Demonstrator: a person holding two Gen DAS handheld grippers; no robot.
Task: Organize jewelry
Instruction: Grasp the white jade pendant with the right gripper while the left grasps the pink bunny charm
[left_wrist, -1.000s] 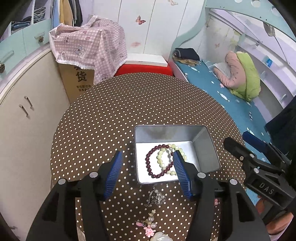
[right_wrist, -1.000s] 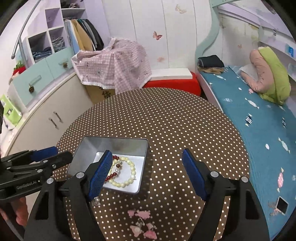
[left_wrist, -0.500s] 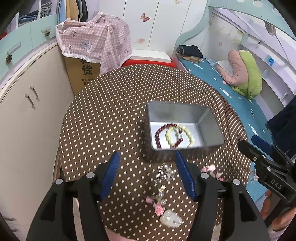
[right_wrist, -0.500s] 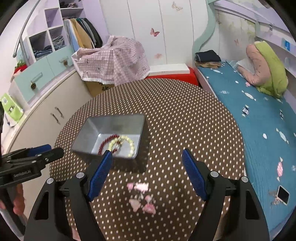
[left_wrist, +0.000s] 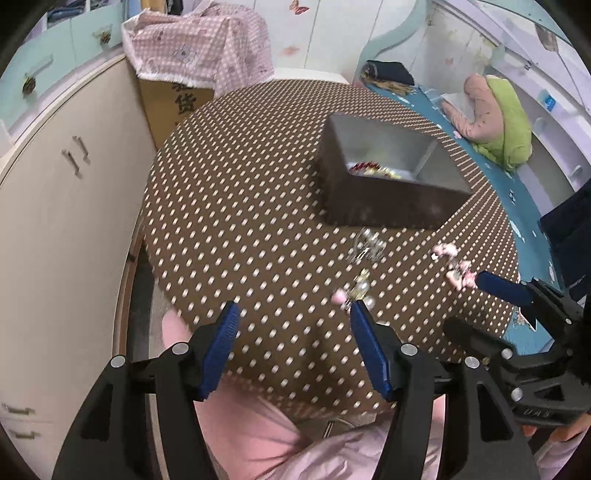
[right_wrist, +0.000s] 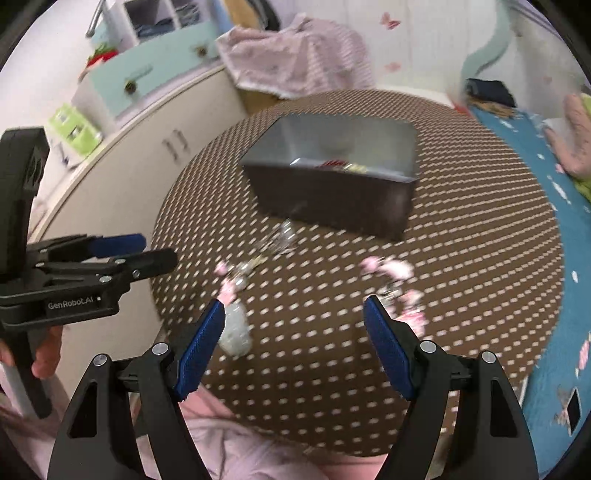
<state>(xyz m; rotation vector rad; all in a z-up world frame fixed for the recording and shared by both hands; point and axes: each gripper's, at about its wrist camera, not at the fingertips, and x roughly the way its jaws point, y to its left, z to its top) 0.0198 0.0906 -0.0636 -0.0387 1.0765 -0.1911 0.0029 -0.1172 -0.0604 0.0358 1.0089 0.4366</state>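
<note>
A grey metal tin (left_wrist: 373, 206) (right_wrist: 328, 199) stands on the round brown polka-dot table (left_wrist: 236, 221) (right_wrist: 480, 258); red and pale green bead bracelets (left_wrist: 373, 169) show inside it. In front of the tin lie a silver piece (left_wrist: 365, 248) (right_wrist: 280, 240), a pink-and-pearl charm piece (left_wrist: 356, 290) (right_wrist: 232, 275) with a pale stone (right_wrist: 236, 332), and a pink flower piece (left_wrist: 456, 267) (right_wrist: 397, 282). My left gripper (left_wrist: 291, 317) (right_wrist: 140, 249) is open and empty over the near table edge. My right gripper (right_wrist: 293, 314) (left_wrist: 509, 291) is open and empty above the near pieces.
A cream cabinet (left_wrist: 62, 192) stands left of the table. A box under a pink checked cloth (left_wrist: 199, 51) sits behind it. A bed with a teal sheet (right_wrist: 554, 221) runs along the right. Pink clothing (left_wrist: 258, 435) shows below the table edge.
Both grippers have pulled back toward the near table edge and lower. The tin now looks farther away and is seen from the side. Both grippers stay open and empty.
</note>
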